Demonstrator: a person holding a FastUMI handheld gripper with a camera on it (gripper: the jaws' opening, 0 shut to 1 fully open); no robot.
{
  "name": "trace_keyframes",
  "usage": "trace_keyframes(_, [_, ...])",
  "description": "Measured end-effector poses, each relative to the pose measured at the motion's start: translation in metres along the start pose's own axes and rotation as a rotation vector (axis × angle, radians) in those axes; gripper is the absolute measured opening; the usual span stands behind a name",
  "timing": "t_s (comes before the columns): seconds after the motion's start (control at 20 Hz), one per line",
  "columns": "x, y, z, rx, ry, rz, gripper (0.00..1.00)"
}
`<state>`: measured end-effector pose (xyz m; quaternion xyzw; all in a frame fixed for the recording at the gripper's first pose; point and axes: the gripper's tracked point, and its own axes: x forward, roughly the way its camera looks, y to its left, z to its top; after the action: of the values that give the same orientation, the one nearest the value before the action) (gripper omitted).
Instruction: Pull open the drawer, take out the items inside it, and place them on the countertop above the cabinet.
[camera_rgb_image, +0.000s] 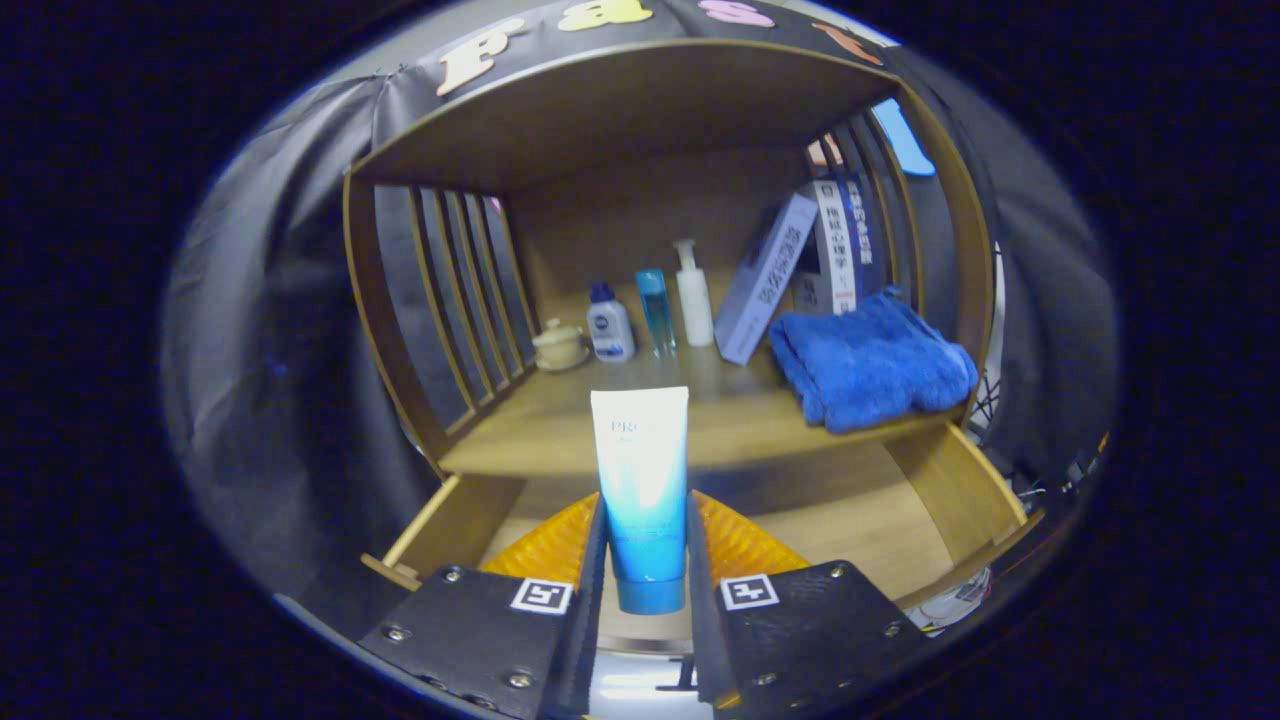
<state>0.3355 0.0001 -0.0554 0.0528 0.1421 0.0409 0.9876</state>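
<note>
My gripper is shut on a white-and-blue tube, which stands upright between both fingers with its cap down. The tube hangs above the pulled-out wooden drawer, whose bare bottom shows beyond the fingers. Just past the drawer lies the wooden countertop of the cabinet, at about the height of the tube's upper half.
On the countertop, a folded blue towel lies at the right front. At the back stand a small ceramic pot, a small white bottle, a slim blue bottle, a pump bottle and leaning boxes. Slatted wooden sides flank the shelf.
</note>
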Motion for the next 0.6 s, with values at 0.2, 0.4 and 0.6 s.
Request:
trace_keyframes(0.2, [0.000, -0.001, 0.065, 0.002, -0.107, -0.020, 0.39])
trace_keyframes(0.4, [0.030, -0.004, 0.082, 0.015, -0.107, -0.054, 0.39])
trace_keyframes(0.6, [0.069, -0.015, 0.055, -0.004, -0.044, -0.109, 0.39])
